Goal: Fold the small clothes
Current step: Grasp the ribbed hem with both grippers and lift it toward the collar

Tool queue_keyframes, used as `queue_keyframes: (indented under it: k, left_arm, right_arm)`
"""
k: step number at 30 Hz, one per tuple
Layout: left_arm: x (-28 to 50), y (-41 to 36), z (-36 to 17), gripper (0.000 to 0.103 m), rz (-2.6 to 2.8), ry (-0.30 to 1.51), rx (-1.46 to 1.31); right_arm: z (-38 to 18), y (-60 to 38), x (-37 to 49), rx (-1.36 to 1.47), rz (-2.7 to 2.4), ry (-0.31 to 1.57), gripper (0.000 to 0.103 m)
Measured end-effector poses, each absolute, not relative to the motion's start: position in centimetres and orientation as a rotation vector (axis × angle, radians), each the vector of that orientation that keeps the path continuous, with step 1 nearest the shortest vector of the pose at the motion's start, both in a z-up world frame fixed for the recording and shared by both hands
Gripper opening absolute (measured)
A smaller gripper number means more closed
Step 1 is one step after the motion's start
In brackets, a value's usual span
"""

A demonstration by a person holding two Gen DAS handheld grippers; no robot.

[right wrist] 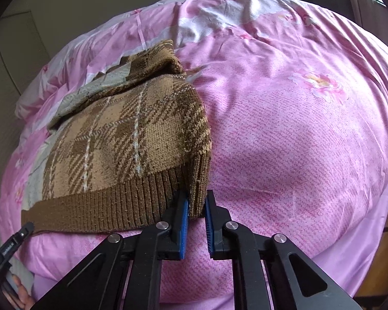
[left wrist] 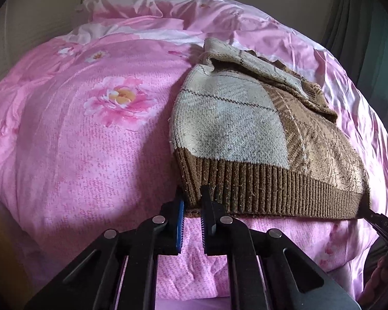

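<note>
A small brown, tan and grey knit sweater (left wrist: 245,134) lies on the pink bed, its ribbed brown hem toward me. My left gripper (left wrist: 192,201) is shut on the hem's left corner. My right gripper (right wrist: 196,204) is shut on the hem's right corner, seen as brown plaid knit (right wrist: 132,139) in the right wrist view. Each gripper's tip shows at the edge of the other's view: the right gripper's tip (left wrist: 377,221) in the left wrist view, the left gripper's tip (right wrist: 18,235) in the right wrist view. The sweater's upper part is bunched and folded over at the far end.
A pink floral quilt (left wrist: 90,142) covers the bed and also shows in the right wrist view (right wrist: 297,142). Pillows (left wrist: 132,2) lie at the far end. A dark curtain (left wrist: 362,25) hangs at the right. A pale wall stands at the left.
</note>
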State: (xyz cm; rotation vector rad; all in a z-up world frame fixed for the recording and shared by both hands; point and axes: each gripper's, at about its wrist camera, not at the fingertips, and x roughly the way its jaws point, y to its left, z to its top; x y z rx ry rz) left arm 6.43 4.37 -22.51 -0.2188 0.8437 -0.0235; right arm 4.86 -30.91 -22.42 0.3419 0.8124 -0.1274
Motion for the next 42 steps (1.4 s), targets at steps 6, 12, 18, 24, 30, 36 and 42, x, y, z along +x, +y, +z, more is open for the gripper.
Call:
queue_keyframes:
  k: [6, 12, 18, 24, 30, 36, 42]
  left_arm:
    - [5.9, 4.8, -20.5, 0.011, -0.005, 0.794, -0.211]
    - [6.5, 5.2, -17.1, 0.011, -0.027, 0.728, -0.225]
    - [9.2, 5.0, -13.0, 0.011, -0.037, 0.645, -0.234]
    - [14.6, 4.5, -9.2, 0.011, -0.045, 0.568, -0.238]
    - [21.5, 3.8, -7.3, 0.011, -0.038, 0.55, -0.246]
    - [29.9, 2.8, -7.4, 0.011, -0.022, 0.556, -0.24]
    - [38.0, 2.4, -9.4, 0.011, -0.013, 0.586, -0.234]
  right_arm:
    - [-20.0, -30.8, 3.7, 0.334, -0.129, 0.726, 0.01]
    - [-16.4, -30.9, 3.6, 0.328, -0.101, 0.641, 0.01]
    - [-12.4, -31.3, 5.4, 0.343, -0.079, 0.545, 0.01]
    - [-9.1, -31.9, 9.7, 0.382, -0.07, 0.479, 0.01]
    - [-7.2, -32.4, 16.5, 0.388, -0.082, 0.448, 0.01]
    - [-7.4, -32.9, 24.4, 0.384, -0.094, 0.454, 0.01]
    - [-8.7, -33.0, 31.7, 0.352, -0.106, 0.472, 0.01]
